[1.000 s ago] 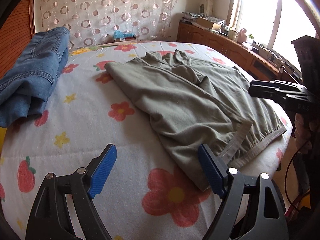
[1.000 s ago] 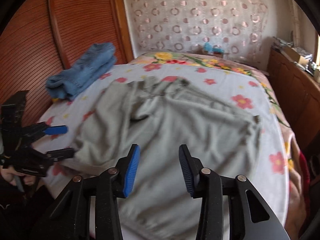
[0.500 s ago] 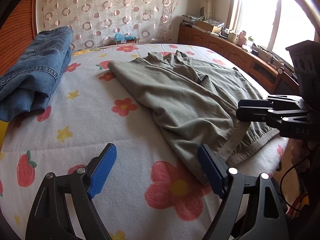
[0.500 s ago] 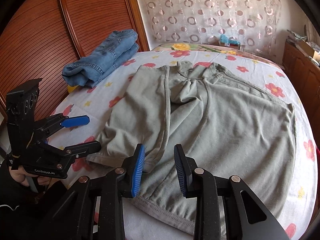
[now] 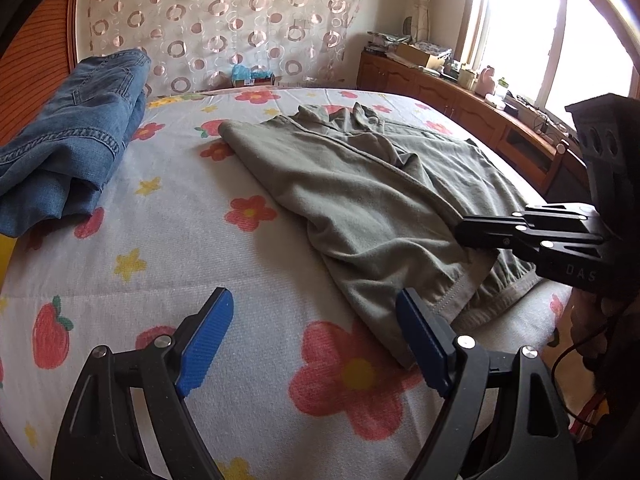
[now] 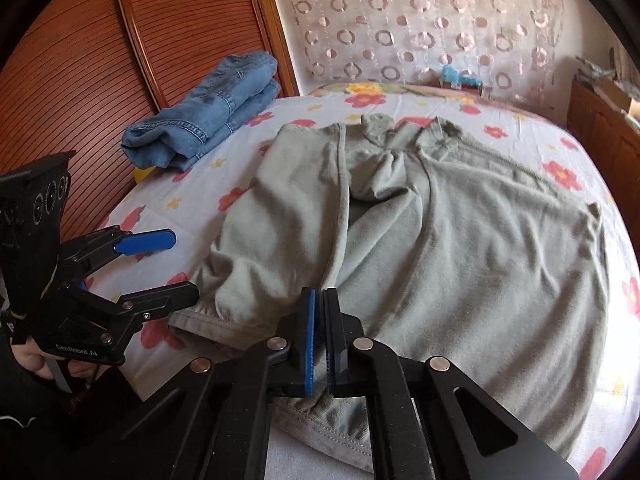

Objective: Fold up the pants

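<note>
Grey-green pants [image 6: 460,240] lie spread on the flowered bed [image 6: 168,204], one side folded over the middle; they also show in the left wrist view [image 5: 360,200]. My right gripper [image 6: 319,300] is shut on the folded edge of the pants near the waistband; in the left wrist view [image 5: 464,236] it reaches in from the right. My left gripper [image 5: 316,328] is open and empty above the bedsheet, just left of the pants' near corner. It also shows in the right wrist view [image 6: 176,268], open.
A folded pair of blue jeans [image 5: 68,140] lies at the bed's far left, against a wooden panel [image 6: 80,60]. A wooden sideboard [image 5: 460,100] with clutter runs along the right under a window. A patterned curtain [image 5: 224,20] hangs behind the bed.
My right gripper has moved down to the pants and closed on the folded edge. My left gripper has stayed open and shifted only a little.
</note>
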Available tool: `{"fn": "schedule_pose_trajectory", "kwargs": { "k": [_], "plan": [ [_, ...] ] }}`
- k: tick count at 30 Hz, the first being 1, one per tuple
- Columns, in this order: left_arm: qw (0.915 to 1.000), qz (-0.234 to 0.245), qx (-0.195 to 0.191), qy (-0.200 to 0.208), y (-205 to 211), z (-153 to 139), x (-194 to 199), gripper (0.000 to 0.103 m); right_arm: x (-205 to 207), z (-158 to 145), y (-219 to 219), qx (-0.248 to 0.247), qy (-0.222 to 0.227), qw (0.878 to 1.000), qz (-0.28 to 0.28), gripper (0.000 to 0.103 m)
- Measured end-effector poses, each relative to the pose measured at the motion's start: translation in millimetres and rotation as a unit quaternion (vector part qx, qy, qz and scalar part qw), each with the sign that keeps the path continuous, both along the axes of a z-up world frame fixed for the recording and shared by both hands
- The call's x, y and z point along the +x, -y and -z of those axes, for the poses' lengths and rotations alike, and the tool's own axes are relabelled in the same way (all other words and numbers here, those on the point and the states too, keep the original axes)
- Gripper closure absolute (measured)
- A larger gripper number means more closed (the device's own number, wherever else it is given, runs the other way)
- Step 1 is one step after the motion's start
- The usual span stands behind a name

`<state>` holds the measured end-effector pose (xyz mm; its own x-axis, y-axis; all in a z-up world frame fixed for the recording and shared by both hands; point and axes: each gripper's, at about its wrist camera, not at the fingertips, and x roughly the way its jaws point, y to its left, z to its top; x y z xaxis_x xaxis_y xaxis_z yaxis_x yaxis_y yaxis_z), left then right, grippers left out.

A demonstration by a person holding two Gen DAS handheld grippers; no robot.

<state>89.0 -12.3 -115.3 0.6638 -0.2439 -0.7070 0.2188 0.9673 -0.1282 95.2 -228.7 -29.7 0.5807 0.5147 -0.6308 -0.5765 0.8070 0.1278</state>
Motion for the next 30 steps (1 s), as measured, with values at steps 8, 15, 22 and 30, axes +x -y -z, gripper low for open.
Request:
{"fn": "schedule_pose_trajectory", "kwargs": {
  "k": [8,15,22,30],
  "plan": [
    [0.9999,0.004,-0.01,0.012,3,-13,-6,0.019,-18,-28,21,-0.012,0.081,0.995,0.056,0.101],
    [0.9994,0.02,-0.008,0.027,15,-26,-2,0.019,-38,-40,43,-0.014,0.111,0.991,0.076,0.101],
    [0.9986,0.034,-0.007,0.039,28,-38,7,0.019,-57,-39,51,-0.02,0.123,0.987,0.098,0.101],
    [0.9974,0.054,-0.004,0.047,46,-44,16,0.019,-77,-36,63,-0.019,0.124,0.985,0.122,0.101]
  ]
}}
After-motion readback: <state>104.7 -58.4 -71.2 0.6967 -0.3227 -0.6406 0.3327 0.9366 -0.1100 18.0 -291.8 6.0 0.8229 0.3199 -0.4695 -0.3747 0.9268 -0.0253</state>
